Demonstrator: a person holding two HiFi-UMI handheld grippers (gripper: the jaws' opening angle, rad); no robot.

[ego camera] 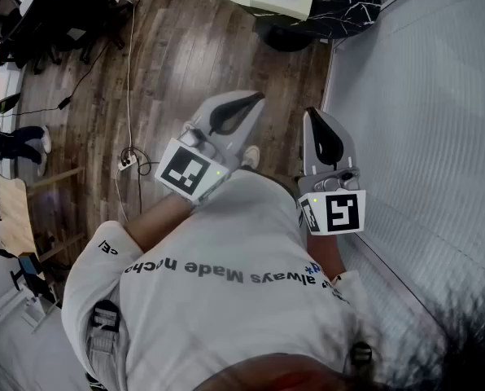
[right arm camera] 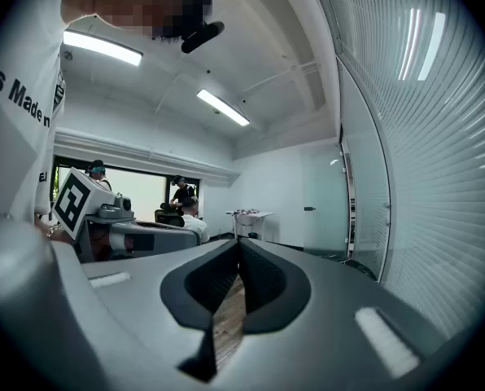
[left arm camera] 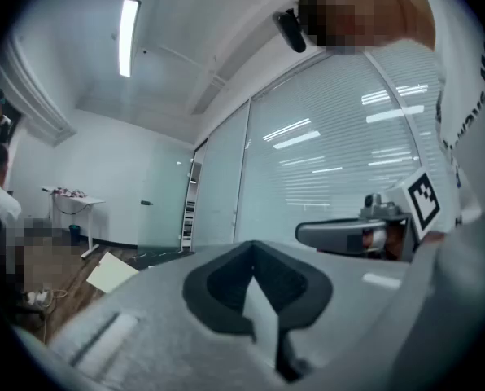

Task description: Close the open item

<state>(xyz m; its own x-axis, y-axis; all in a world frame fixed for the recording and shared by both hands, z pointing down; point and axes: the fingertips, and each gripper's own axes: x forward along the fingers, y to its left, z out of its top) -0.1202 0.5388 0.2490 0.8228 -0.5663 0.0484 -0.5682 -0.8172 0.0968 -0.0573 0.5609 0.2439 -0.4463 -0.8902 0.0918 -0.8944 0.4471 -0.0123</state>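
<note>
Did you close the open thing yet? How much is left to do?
Nothing looks done yet. In hand: nothing. The left gripper and the right gripper are both shut and empty, held level in front of the person's shirt, above the wooden floor and beside the glass wall with blinds. Left to do: everything. No open thing shows clearly in these views, so it must be found, reached and closed.

White shirt (ego camera: 226, 300): print "always Made", upside down in head view, further letters unclear. Sleeve (ego camera: 104, 255): small "CEI". Left tongs (ego camera: 257, 98) cube (ego camera: 185, 172), right tongs (ego camera: 312, 114) cube (ego camera: 340, 213): black-white square coded markers.
</note>
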